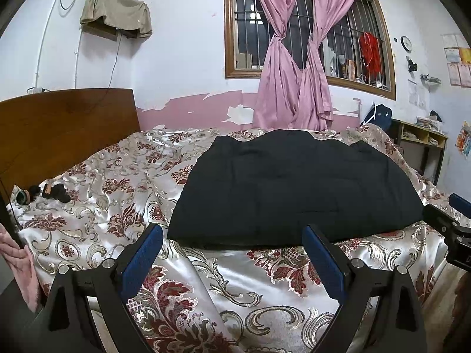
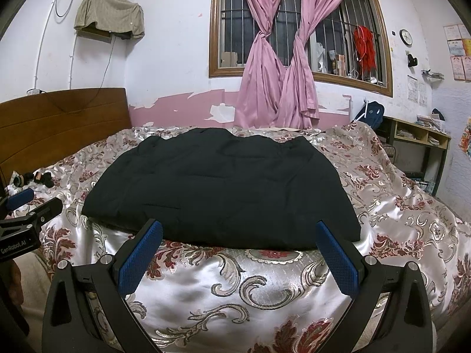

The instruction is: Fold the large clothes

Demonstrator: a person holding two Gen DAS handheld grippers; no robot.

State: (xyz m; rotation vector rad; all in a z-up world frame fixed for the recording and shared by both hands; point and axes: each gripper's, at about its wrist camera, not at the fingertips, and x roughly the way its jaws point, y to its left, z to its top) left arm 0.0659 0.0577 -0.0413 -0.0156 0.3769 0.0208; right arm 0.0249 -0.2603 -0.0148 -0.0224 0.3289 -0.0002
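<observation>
A large black padded garment (image 1: 297, 188) (image 2: 220, 188) lies folded in a broad rectangle on the floral satin bedspread (image 1: 229, 288) (image 2: 235, 288). My left gripper (image 1: 232, 232) hangs open just in front of the garment's near left edge, with nothing between its blue pads. My right gripper (image 2: 239, 226) is open too, in front of the garment's near right edge, and holds nothing. Each gripper shows at the rim of the other's view: the right gripper (image 1: 453, 220) at far right, the left gripper (image 2: 26, 206) at far left.
A wooden headboard (image 1: 64, 129) stands at the left, with small dark items (image 1: 44, 192) on the bedspread beside it. Behind the bed are a barred window with knotted pink curtains (image 1: 291, 73) and a low shelf (image 1: 424, 138) at the right. Pink cloth (image 1: 20, 267) hangs at the near left.
</observation>
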